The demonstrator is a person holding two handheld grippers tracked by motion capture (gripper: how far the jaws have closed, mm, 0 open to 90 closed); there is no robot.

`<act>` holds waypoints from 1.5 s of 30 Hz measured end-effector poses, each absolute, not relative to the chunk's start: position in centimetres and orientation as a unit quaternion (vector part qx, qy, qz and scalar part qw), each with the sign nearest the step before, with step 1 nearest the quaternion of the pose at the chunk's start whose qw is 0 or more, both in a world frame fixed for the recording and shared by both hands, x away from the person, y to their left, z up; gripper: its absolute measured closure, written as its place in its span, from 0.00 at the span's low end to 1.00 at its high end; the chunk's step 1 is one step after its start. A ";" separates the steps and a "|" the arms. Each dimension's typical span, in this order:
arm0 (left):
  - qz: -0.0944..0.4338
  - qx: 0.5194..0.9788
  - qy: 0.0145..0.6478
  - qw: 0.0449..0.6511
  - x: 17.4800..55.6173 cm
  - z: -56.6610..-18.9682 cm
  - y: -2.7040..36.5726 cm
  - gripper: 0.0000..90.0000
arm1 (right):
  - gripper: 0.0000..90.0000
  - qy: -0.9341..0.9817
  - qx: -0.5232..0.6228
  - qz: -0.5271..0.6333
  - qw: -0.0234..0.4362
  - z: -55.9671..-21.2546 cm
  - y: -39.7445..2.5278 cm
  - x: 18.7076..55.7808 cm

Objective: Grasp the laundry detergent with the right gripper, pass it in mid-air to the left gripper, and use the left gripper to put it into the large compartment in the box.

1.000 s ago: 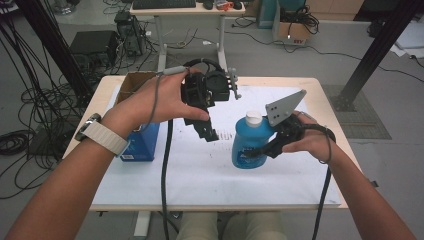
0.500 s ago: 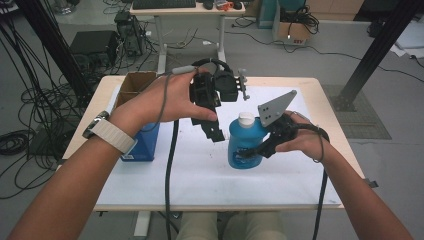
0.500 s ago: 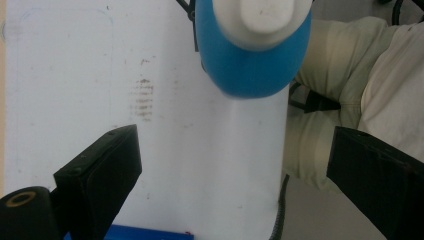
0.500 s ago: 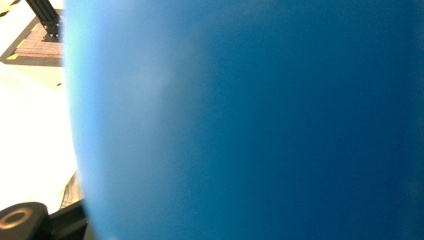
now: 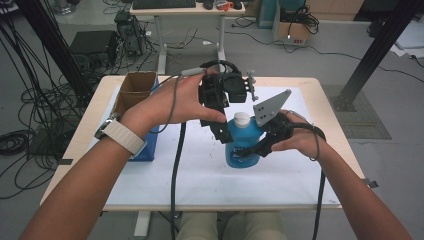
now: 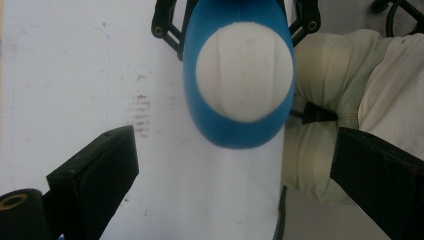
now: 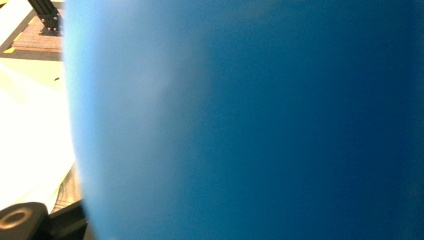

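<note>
1. Directly below the left claw [image 6: 235, 200], the bottle's white cap [image 6: 244, 71] blocks a straight descent; its jaws stand wide, with open gaps on both sides of the cap.
2. The right claw [image 5: 250, 150] presses against the blue bottle [image 5: 242, 145], leaving no room ahead.
3. A cardboard box [image 5: 134, 90] stands well away on the left claw's outer side; the white surface [image 5: 200, 180] toward the person lies free.

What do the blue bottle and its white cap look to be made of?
The blue bottle looks like smooth, opaque moulded plastic, its rounded wall catching a soft sheen. The white cap seems matte plastic with faint ridges across its top; the exact kind is open.
</note>
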State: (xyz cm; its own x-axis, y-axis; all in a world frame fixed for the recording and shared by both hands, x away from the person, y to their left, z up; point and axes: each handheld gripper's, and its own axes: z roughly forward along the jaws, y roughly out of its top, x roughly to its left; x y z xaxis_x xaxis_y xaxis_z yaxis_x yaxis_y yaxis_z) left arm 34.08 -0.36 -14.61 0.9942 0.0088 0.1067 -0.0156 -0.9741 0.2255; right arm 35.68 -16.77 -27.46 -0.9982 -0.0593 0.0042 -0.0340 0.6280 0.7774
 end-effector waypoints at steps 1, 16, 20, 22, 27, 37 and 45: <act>0.054 0.992 -0.003 0.114 34.1 -14.6 -0.5 0.06 | 0.48 -0.902 0.025 -0.430 0.015 -27.5 -16.7 35.7; 0.050 0.991 -0.007 0.124 34.3 -14.8 -1.4 0.06 | 0.48 -0.902 0.027 -0.430 0.003 -27.4 -16.0 35.6; 0.053 0.991 0.000 0.125 34.2 -14.9 -1.5 0.06 | 0.48 -0.901 0.036 -0.432 0.003 -27.6 -15.8 35.7; 0.052 0.991 0.000 0.123 34.2 -15.0 -1.6 0.06 | 0.48 -0.901 0.036 -0.432 0.003 -27.7 -15.8 35.7; 0.050 0.991 0.006 0.126 34.4 -15.1 -1.7 0.06 | 0.48 -0.900 0.034 -0.434 -0.001 -27.7 -15.7 35.7; 0.054 0.990 0.014 0.127 34.3 -15.5 -1.8 0.08 | 0.48 -0.902 0.024 -0.431 -0.002 -27.8 -15.7 35.6; 0.052 0.990 0.015 0.128 34.3 -15.8 -2.0 0.09 | 0.48 -0.903 0.024 -0.430 -0.005 -27.9 -15.8 35.6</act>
